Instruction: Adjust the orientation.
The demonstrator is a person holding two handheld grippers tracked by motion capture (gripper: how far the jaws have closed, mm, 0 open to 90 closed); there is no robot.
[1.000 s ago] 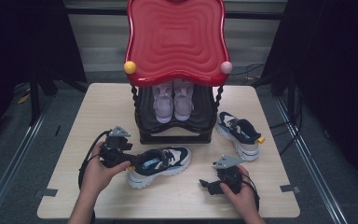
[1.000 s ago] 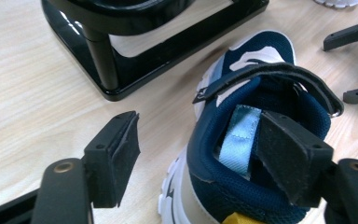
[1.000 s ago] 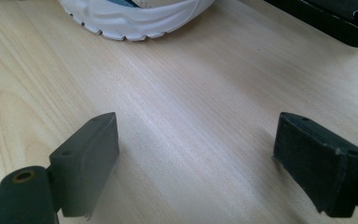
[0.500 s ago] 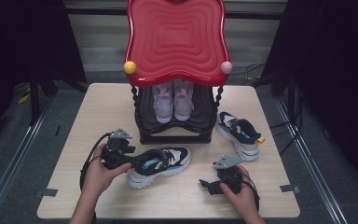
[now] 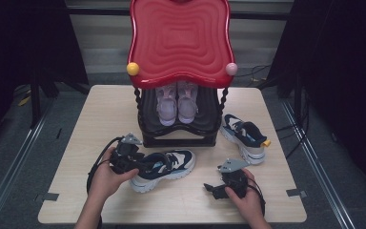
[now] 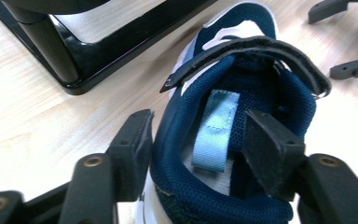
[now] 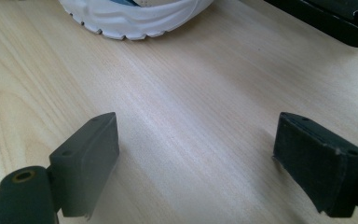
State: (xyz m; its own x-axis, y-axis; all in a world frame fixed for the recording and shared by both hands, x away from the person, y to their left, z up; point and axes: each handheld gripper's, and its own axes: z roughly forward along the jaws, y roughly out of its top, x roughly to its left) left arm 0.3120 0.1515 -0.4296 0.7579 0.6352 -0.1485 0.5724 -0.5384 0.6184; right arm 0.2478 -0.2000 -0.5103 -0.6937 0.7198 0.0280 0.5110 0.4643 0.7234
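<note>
A navy and white sneaker (image 5: 171,164) lies on the table in front of the rack, toe to the right. My left gripper (image 5: 140,162) is at its heel. In the left gripper view the sneaker (image 6: 242,79) has one jaw against the outside of the heel collar. The other jaw stands inside the opening, beside the light blue pull tab (image 6: 214,130). The left gripper (image 6: 198,144) has just been closing around the heel, but its pads do not clamp the collar. My right gripper (image 5: 212,188) rests open on the table at the front right, with bare wood between its fingers (image 7: 196,140).
A black rack (image 5: 178,138) with a red wavy top (image 5: 181,40) stands mid-table and holds a pair of pink shoes (image 5: 176,105). A second navy sneaker (image 5: 244,136) lies to the rack's right. The rack's base (image 6: 70,65) is close beside the held heel.
My left gripper's jaws have drawn closer together around the sneaker's heel, and the hand has edged slightly toward it. The right hand and both sneakers have stayed put.
</note>
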